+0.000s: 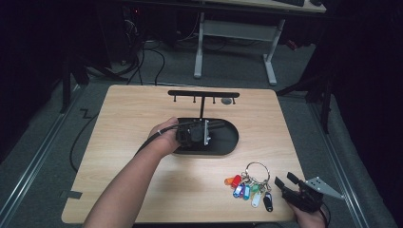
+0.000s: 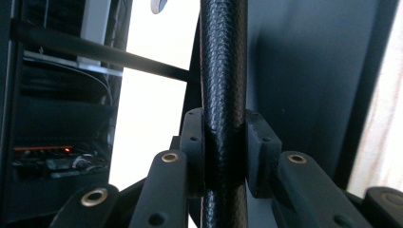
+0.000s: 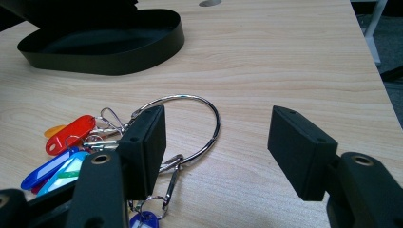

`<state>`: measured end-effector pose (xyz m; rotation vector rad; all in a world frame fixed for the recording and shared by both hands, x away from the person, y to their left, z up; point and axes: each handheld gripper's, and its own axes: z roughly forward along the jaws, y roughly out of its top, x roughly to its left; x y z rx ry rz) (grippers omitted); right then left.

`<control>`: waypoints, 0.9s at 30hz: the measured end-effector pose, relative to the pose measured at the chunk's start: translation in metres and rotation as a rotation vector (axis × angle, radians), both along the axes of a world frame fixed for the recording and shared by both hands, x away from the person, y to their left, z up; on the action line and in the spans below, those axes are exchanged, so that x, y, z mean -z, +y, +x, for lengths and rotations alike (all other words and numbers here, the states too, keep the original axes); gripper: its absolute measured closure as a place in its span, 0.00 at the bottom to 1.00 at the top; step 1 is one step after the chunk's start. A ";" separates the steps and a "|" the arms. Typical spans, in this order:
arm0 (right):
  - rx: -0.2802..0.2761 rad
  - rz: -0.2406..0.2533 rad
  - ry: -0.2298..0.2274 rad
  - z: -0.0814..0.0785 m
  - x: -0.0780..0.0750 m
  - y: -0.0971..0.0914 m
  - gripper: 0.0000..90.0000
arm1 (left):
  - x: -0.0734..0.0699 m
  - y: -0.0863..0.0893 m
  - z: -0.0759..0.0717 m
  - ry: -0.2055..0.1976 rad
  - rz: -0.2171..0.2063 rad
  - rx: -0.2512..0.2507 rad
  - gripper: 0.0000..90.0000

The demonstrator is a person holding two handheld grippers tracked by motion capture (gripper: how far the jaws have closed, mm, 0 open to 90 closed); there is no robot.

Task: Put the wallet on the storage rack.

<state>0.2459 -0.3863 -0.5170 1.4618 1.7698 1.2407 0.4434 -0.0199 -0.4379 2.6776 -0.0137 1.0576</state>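
- The thin black metal post (image 2: 223, 95) of the key stand is pinched tight between the two jaws of the left gripper (image 1: 194, 134).
- The post stands up from the flat black oval base (image 1: 223, 142), which sits in the middle of the light wooden table (image 1: 142, 109).
- At the top of the post is a long black bar with small hooks (image 1: 203, 94), on the far side of the base.
- A small grey round spot (image 1: 226, 100) is on the table just under the bar, to the right of the post.
- A big silver ring with many coloured key tags (image 1: 249, 186) lies flat on the table, near the base, on its near right side.
- The right gripper (image 1: 288, 182) is low over the table just right of the ring, farther from the base. Its jaws are spread wide with nothing between them.
- In the right gripper view, its left jaw is in front of the ring (image 3: 190, 123).
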 end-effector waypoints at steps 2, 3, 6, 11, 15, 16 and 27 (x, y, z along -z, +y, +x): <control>0.000 0.000 0.000 0.000 0.000 -0.001 0.43 | 0.002 -0.002 0.002 -0.004 0.000 0.000 0.81; 0.000 0.001 0.000 0.000 0.000 0.000 0.43 | 0.002 -0.003 0.003 -0.009 0.001 0.000 0.81; 0.000 0.004 0.002 0.000 0.001 0.000 0.43 | 0.006 -0.006 0.007 -0.016 0.016 -0.006 0.81; 0.003 0.008 0.002 0.000 0.001 -0.001 0.43 | 0.016 -0.009 0.015 -0.015 0.031 -0.012 0.81; 0.000 0.013 0.008 0.001 0.002 -0.001 0.43 | 0.025 -0.011 0.020 -0.020 0.037 -0.013 0.81; 0.000 0.014 0.010 0.001 0.002 -0.001 0.43 | 0.027 -0.011 0.021 -0.019 0.037 -0.012 0.82; -0.004 0.017 0.009 0.001 0.003 -0.001 0.43 | 0.040 -0.009 0.018 -0.010 0.050 -0.010 0.80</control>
